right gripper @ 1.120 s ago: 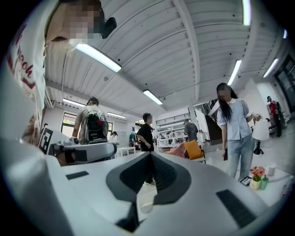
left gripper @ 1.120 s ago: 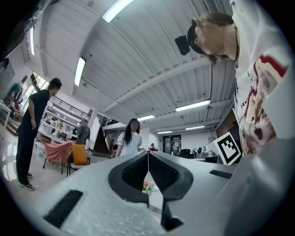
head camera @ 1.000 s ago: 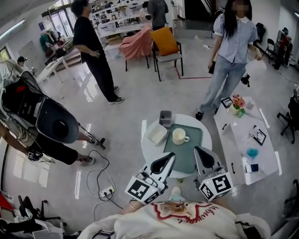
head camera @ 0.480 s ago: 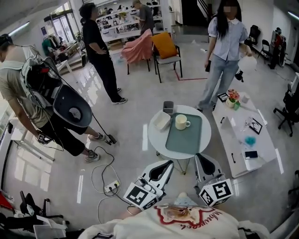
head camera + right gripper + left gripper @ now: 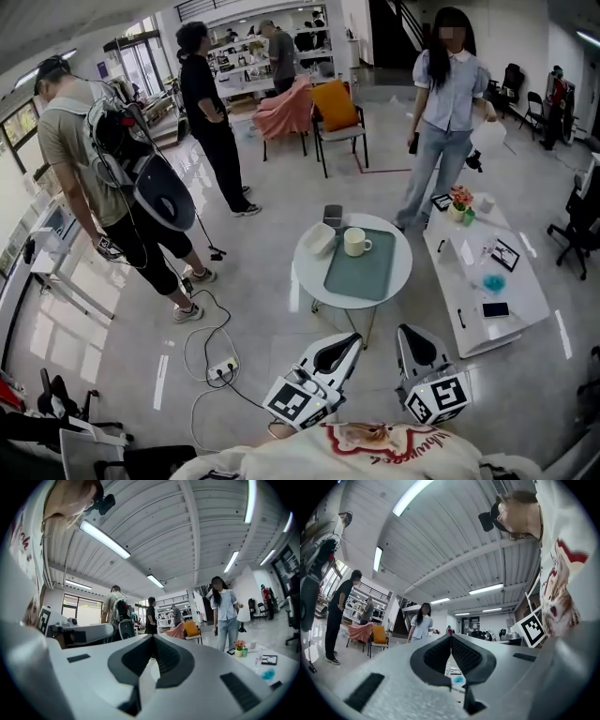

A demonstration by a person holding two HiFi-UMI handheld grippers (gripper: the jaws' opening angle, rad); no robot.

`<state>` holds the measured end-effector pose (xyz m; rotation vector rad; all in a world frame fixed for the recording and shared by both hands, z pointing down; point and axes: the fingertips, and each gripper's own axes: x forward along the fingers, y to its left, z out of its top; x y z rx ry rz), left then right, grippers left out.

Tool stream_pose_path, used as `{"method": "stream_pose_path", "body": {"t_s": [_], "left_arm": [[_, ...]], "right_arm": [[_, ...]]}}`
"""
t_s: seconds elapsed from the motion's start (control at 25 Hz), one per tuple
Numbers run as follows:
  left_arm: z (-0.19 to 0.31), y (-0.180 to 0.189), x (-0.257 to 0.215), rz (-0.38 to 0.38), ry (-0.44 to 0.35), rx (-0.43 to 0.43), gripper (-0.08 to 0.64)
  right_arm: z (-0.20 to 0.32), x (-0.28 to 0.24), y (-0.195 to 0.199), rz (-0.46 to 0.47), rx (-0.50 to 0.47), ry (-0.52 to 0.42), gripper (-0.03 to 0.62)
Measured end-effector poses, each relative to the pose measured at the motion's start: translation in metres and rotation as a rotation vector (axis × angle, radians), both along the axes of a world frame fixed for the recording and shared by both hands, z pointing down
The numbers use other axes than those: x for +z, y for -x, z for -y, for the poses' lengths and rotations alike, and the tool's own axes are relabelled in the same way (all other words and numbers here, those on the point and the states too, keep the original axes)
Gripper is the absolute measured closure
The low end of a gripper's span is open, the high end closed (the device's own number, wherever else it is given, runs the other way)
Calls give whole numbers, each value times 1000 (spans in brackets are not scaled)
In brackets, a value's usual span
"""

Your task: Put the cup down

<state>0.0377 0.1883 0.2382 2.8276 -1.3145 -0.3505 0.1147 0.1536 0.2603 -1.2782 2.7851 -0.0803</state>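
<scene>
- The cup (image 5: 354, 242), cream with its handle to the right, stood upright at the far end of a green tray (image 5: 361, 278) on a round white table (image 5: 306, 274) in the head view. A white box (image 5: 320, 239) lay just left of the cup, and a small grey box (image 5: 333, 217) sat at the table's far edge.
- In that view the left gripper (image 5: 342, 347) and right gripper (image 5: 411, 339) hung low by the person's chest, well apart from the table and cup.
- In the left gripper view, the jaws met at their tips with nothing between them. A person in a pale shirt (image 5: 422, 624) stood beyond.
- In the right gripper view, the jaws were likewise closed tip to tip and empty. An orange chair (image 5: 191, 629) showed beyond them.
</scene>
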Motion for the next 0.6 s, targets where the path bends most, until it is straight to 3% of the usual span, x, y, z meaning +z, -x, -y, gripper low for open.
{"method": "stream_pose_path", "body": {"t_s": [0.12, 0.24, 0.44, 0.6], "left_arm": [[-27, -17, 22, 32, 8, -46, 545], [-54, -32, 27, 17, 48, -75, 545], [-87, -54, 15, -8, 62, -68, 545], [-105, -58, 8, -10, 48, -57, 545]], "right_arm": [[-28, 15, -34, -14, 3, 34, 563], [-49, 17, -52, 10, -4, 39, 563], [-79, -3, -49, -5, -45, -31, 563], [-97, -13, -43, 37, -61, -36, 563]]}}
